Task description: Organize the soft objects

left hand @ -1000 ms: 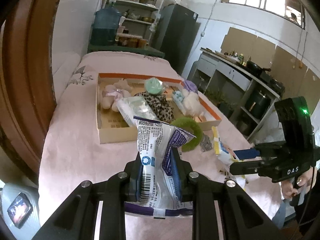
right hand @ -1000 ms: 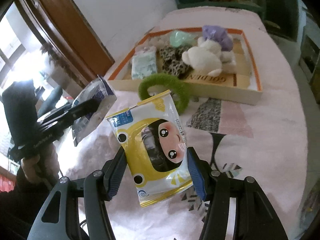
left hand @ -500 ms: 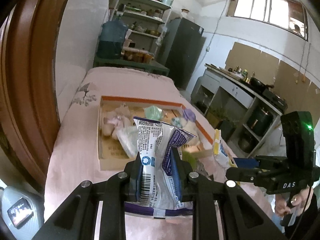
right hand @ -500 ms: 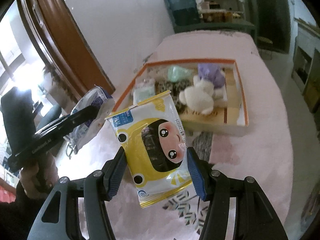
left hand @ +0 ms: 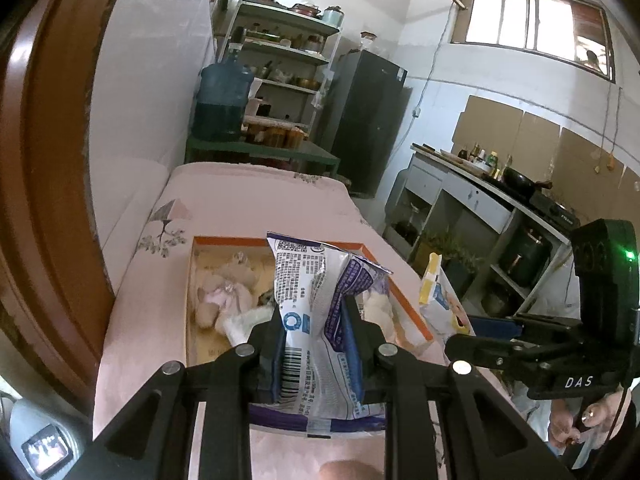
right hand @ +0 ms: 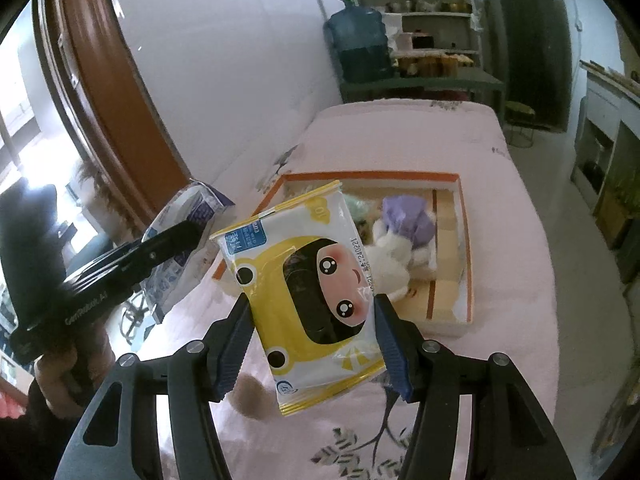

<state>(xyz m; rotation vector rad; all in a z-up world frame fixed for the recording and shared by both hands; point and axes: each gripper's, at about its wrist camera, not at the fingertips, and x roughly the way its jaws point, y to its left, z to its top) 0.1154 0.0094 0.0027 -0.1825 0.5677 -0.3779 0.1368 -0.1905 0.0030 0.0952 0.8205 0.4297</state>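
Wood, brown and shiny, curves down the far left side. Next to it my left jaws (left hand: 314, 332) are nearly closed, squeezing a crinkly blue and white packet (left hand: 316, 316). It is thin plastic, folded and bent at the top, with a bar code and tiny print. It hangs in the air above the pink bed cover (left hand: 256, 196), which is soft with grey leaf prints. Behind the packet sits a flat cardboard tray (right hand: 466, 248) with an orange rim. Fluffy toys lie in it: a pale pink one (left hand: 224, 296), a white one (right hand: 394, 256) and a purple one (right hand: 408, 216). My right jaws (right hand: 314, 334) are wide, pressing both sides of a smooth, shiny yellow wipes pack (right hand: 308, 292). It has a cartoon face with big eyes and is held up, tilted, in front of the tray.
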